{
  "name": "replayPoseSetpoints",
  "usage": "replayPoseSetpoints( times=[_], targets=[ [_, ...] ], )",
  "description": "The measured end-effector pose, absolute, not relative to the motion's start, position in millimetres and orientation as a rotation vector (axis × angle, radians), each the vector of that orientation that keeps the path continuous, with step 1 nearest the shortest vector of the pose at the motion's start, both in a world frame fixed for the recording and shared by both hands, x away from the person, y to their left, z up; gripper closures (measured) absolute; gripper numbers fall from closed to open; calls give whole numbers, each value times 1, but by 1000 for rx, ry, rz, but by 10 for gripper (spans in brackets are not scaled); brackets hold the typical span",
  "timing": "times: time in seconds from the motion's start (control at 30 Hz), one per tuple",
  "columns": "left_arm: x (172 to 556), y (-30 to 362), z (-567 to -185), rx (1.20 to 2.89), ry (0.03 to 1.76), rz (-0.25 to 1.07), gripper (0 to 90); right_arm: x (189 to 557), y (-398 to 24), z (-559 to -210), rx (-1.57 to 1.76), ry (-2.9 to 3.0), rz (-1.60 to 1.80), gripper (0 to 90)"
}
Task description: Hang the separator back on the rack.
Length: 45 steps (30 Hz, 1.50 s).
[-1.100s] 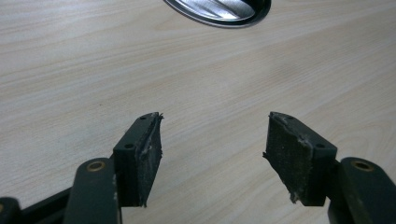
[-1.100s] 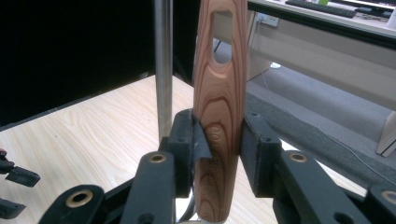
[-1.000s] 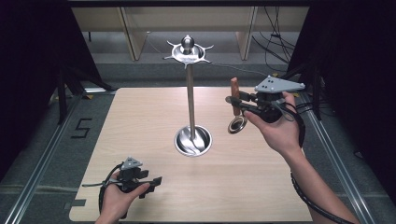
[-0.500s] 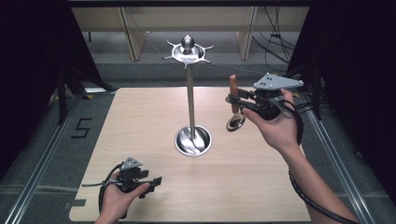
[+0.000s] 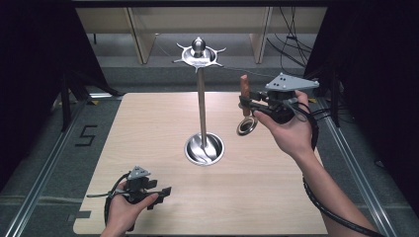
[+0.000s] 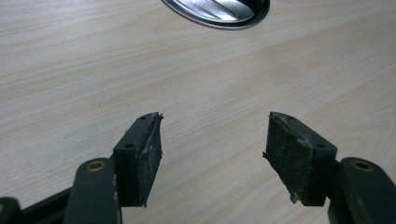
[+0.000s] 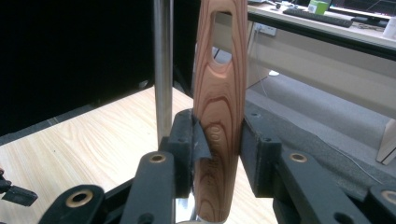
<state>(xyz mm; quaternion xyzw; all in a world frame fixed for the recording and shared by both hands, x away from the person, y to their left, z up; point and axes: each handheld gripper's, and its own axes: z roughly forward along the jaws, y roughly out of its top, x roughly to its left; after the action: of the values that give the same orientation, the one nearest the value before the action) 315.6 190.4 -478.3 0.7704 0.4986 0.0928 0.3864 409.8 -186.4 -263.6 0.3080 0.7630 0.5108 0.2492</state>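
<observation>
A tall metal stand has a hook-ringed top, a thin pole and a round shiny base on the wooden table. To its right, my right gripper is shut on the wooden handle of a utensil held upright, its round metal head hanging below. In the right gripper view the handle has a slot near its top and sits between the jaws, with the pole just left of it. My left gripper rests open near the front left, empty.
The stand's base rim lies ahead of the left gripper. Black curtains flank the table, and metal rails run along its sides. Shelving and cables sit beyond the far edge.
My right gripper has lifted the utensil slightly higher beside the stand. The left gripper has stayed put.
</observation>
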Motion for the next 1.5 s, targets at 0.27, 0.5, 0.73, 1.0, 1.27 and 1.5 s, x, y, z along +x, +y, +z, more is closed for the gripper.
replayPoseSetpoints(
  times=[0.27,0.5,0.73,1.0,1.27,1.5],
  targets=[
    [316,190,-478,1963,1269,236,350,412,-181,-258,830,2078,1394,686],
    [316,190,-479,1962,1270,233,350,413,-179,-255,818,2065,1395,686],
    [316,190,-478,1963,1268,235,350,414,-174,-249,808,2072,1405,686],
    [316,193,-477,1990,1245,228,350,414,-170,-245,805,2073,1407,686],
    [316,193,-477,1987,1246,224,351,416,-168,-242,789,2078,1409,686],
    [316,193,-477,1988,1246,224,350,417,-165,-240,783,2081,1417,686]
  ],
)
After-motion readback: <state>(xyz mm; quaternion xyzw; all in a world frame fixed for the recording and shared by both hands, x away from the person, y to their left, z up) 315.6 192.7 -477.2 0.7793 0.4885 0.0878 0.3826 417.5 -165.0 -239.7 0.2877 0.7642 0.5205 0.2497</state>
